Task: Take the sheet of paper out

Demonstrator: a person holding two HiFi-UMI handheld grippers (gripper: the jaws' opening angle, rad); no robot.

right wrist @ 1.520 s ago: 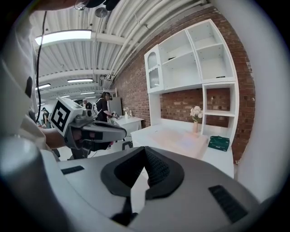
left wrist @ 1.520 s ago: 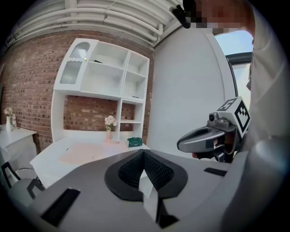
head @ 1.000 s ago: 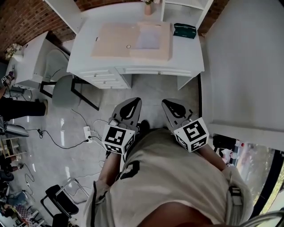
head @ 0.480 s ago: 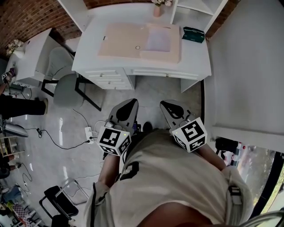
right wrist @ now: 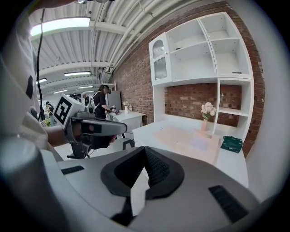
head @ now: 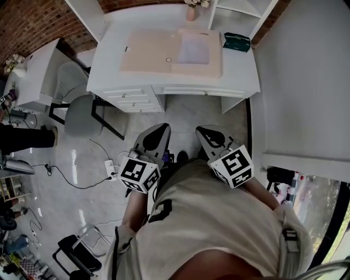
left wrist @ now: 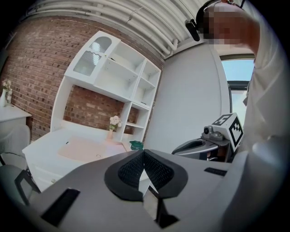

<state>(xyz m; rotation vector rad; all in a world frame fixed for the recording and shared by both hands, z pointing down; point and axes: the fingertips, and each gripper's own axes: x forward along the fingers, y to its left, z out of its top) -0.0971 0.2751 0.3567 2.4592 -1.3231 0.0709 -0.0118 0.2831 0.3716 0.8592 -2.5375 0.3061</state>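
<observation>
On the pale floor (head: pixel 186 112) some way back from the white desk (head: pixel 240 71), a person stands with a tool in each hand, both held close in front of the body and pointing toward the desk. The left tool (head: pixel 158 131) and the right tool (head: pixel 208 134) sit side by side, near each other but apart, each with its marker cube (head: pixel 136 174) at the rear. In the left gripper view the two dark ribbed pads (left wrist: pixel 131 170) meet at their tips with nothing between them, so that tool is closed and empty. The right gripper view shows the same: its pads (right wrist: pixel 158 170) touch at the tips and grip nothing.

The sheet of paper (head: pixel 195 50) lies well ahead of both tools, flat on the desk. It shows as a paler, faintly lilac rectangle in the right half of a broad beige folder (head: pixel 147 52) spread across the middle of the desk top. Whether it rests on the folder or is tucked under a cover cannot be told. A dark green box (head: pixel 236 41) lies just to the folder's right, and a small vase of flowers (head: pixel 191 12) stands behind it near the brick wall (head: pixel 33 27). A grey chair (head: pixel 82 115) stands at the desk's left corner, and a power strip (head: pixel 111 168) with trailing cables lies on the floor beside the left tool.
</observation>
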